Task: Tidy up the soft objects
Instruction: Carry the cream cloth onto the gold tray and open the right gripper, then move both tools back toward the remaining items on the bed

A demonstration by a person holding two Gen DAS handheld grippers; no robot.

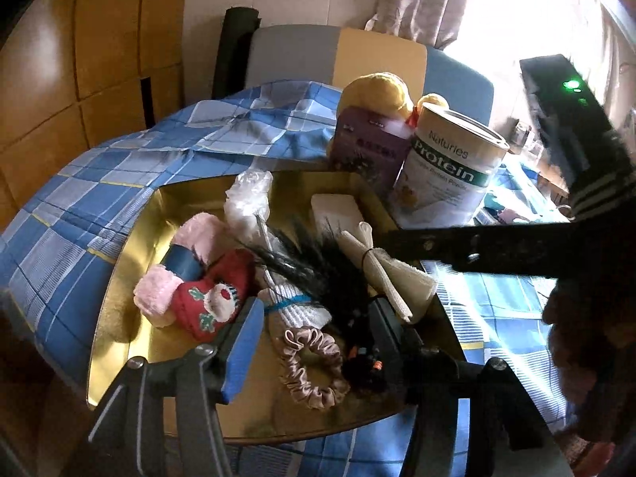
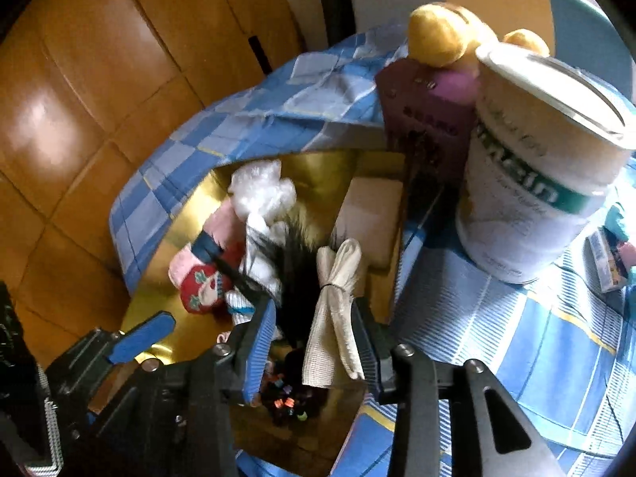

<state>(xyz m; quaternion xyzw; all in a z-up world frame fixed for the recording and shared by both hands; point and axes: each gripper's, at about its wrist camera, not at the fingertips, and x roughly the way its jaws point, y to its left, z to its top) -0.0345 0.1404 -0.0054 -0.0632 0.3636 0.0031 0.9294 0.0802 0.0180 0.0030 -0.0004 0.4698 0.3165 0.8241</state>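
Best to lower the right gripper (image 2: 314,342), jaws apart astride the tied cream cloth bundle (image 2: 336,310) at six o'clock in the gold tray (image 2: 318,167), then pinch near its tie; left gripper (image 1: 314,334) also open.

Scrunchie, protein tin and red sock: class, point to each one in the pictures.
Scrunchie (image 1: 308,365): left wrist view, on its pink ruffled ring.
Protein tin (image 1: 447,167): left wrist view, on the green label band.
Red sock (image 1: 206,298): left wrist view, on its patterned front.
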